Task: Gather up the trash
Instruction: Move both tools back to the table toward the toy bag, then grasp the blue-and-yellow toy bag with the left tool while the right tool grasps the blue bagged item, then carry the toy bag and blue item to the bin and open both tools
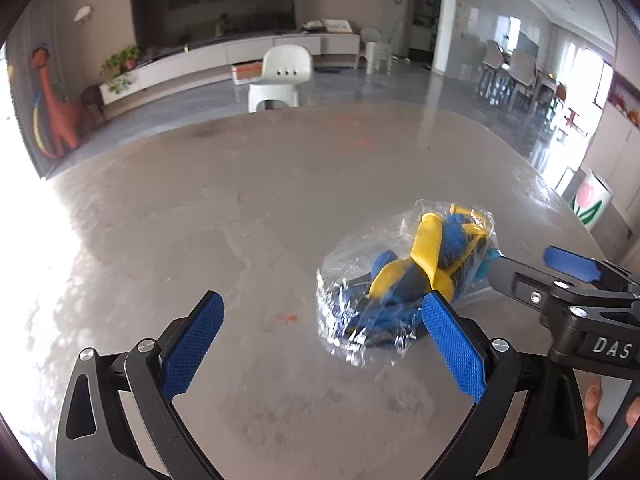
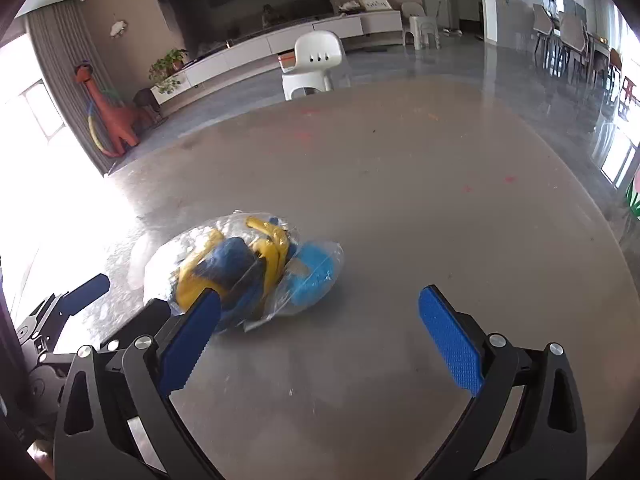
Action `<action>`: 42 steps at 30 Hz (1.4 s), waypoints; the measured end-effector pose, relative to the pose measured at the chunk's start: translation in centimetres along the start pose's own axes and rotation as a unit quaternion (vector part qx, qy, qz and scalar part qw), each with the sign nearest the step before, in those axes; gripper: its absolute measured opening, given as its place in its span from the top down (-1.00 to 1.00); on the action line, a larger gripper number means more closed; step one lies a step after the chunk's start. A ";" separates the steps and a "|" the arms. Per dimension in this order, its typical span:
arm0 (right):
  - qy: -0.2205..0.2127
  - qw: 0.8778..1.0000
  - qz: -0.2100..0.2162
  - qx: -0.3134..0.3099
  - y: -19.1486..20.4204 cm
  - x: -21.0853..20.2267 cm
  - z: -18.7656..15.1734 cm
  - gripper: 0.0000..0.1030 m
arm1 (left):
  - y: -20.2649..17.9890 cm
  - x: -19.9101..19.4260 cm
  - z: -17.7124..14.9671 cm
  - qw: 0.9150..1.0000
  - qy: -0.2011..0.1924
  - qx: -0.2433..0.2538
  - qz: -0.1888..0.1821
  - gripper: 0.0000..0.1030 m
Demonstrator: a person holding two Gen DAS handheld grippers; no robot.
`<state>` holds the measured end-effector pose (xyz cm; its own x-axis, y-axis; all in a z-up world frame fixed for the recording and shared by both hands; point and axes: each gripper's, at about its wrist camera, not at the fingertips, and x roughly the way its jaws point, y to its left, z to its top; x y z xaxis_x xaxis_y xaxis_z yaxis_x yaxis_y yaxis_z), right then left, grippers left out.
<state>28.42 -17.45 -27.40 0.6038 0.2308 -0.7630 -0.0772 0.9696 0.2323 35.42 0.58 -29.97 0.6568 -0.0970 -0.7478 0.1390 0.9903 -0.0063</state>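
Note:
A clear plastic bag (image 1: 404,280) stuffed with yellow and blue trash lies on the grey table (image 1: 240,220). My left gripper (image 1: 320,344) is open, its right finger touching the bag's near side. My right gripper (image 2: 320,340) is open; the bag (image 2: 248,272) sits just ahead of its left finger. The right gripper also shows in the left wrist view (image 1: 536,270), beside the bag's right side. The left gripper also shows in the right wrist view (image 2: 116,298), at the bag's left.
A white plastic chair (image 1: 280,76) stands beyond the table's (image 2: 440,200) far edge. A long low cabinet (image 1: 224,60) lines the back wall. An orange dinosaur toy (image 1: 56,108) stands at the left. Chairs and a table (image 1: 516,72) are at the right.

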 end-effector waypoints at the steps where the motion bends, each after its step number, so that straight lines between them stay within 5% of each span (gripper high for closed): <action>1: 0.008 1.000 -0.001 0.002 -0.1 0.3 0.1 -0.47 | -0.2 0.3 0.1 1.000 0.003 0.007 -0.003 -0.90; 6: 0.036 0.999 0.018 -0.001 -0.1 1.4 -0.1 -0.12 | -1.3 1.5 0.2 0.999 0.014 0.035 -0.025 -0.90; 8: 0.038 0.999 0.034 -0.002 -0.1 1.3 -0.4 0.41 | -1.8 1.7 0.2 0.998 0.011 0.045 -0.038 -0.84; 9: 0.043 0.998 0.040 0.000 0.0 1.4 -0.5 0.40 | -2.1 1.8 0.1 0.997 0.009 0.052 -0.049 -0.69; 10: 0.046 0.998 0.045 0.000 0.1 1.4 -0.6 0.46 | -2.6 2.1 0.1 0.996 0.015 0.063 -0.067 -0.18; 11: 0.048 0.997 0.057 -0.004 0.2 1.3 -0.8 0.48 | -3.0 2.4 0.0 0.995 0.025 0.066 -0.077 0.12; 16: 0.029 0.999 0.035 -0.023 0.6 -0.7 -1.3 0.50 | -4.0 1.6 -0.3 0.991 0.026 0.083 -0.103 0.54; 28: -0.033 0.998 0.011 -0.050 -0.6 -12.7 -5.3 0.51 | -4.8 -6.1 -2.0 0.992 -0.005 0.065 -0.107 0.58; 42: -0.096 0.993 -0.043 -0.047 -4.5 -27.1 -11.4 0.51 | -15.8 -18.6 -5.6 0.984 -0.043 0.090 -0.149 0.57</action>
<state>3.33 -27.14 -14.62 0.7511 0.1354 -0.6462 -0.0872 0.9905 0.1062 16.82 -12.69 -19.65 0.6268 -0.3964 -0.6708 0.4585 0.8837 -0.0938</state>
